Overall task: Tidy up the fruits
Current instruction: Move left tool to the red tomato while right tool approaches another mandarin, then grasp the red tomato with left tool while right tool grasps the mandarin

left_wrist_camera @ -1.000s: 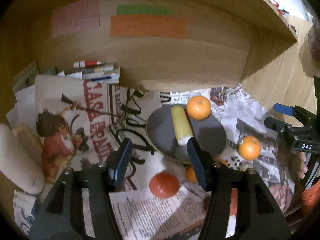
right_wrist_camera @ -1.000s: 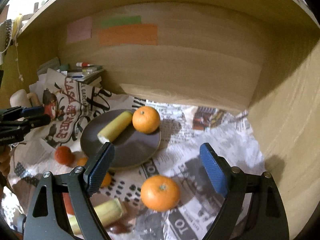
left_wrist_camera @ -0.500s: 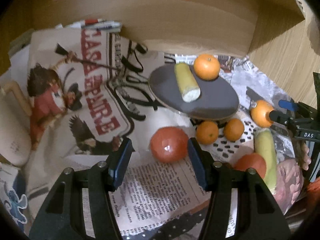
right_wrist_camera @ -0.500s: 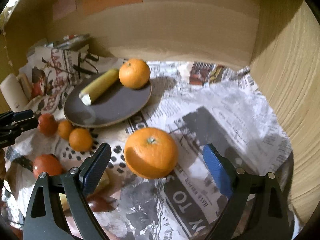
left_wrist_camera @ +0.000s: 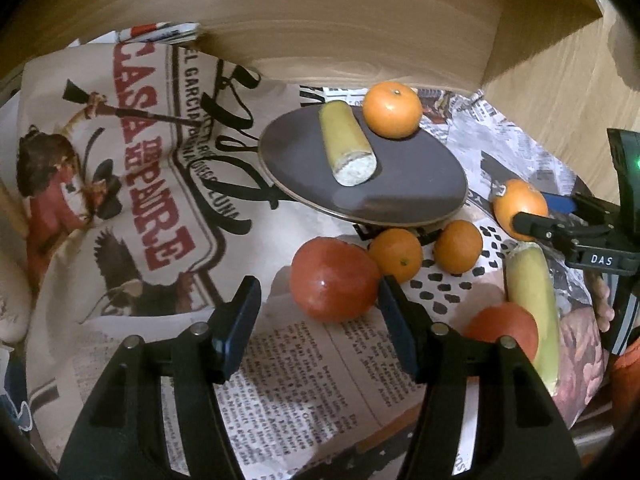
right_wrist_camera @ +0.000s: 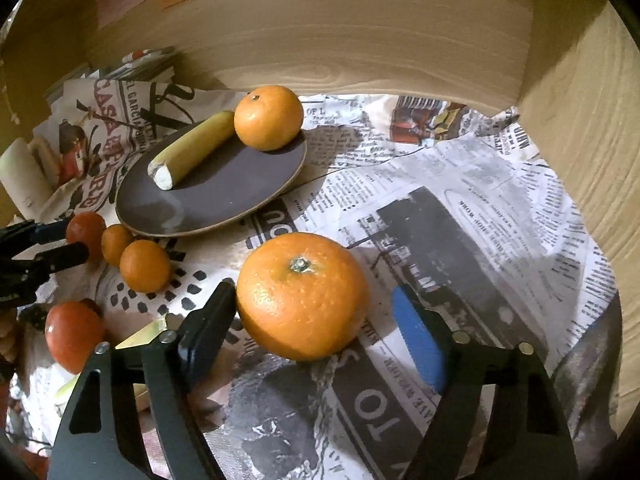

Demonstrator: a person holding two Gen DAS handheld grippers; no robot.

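two hand-held grippers close in on fruit

the left hand-held gripper (left_wrist_camera: 318,312) stands released around a round red tomato (left_wrist_camera: 334,279); its right finger looks just beside it. behind lies a dark round plate (left_wrist_camera: 400,188). the right hand-held gripper (right_wrist_camera: 316,312), jaws just closing, flanks a large orange mandarin (right_wrist_camera: 302,296) on newspaper (right_wrist_camera: 460,208), the blue pad still apart.

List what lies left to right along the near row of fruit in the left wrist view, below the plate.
Red tomato → small orange → second small orange → yellow-green piece. The other tomato overlaps the piece, so I leave it out.
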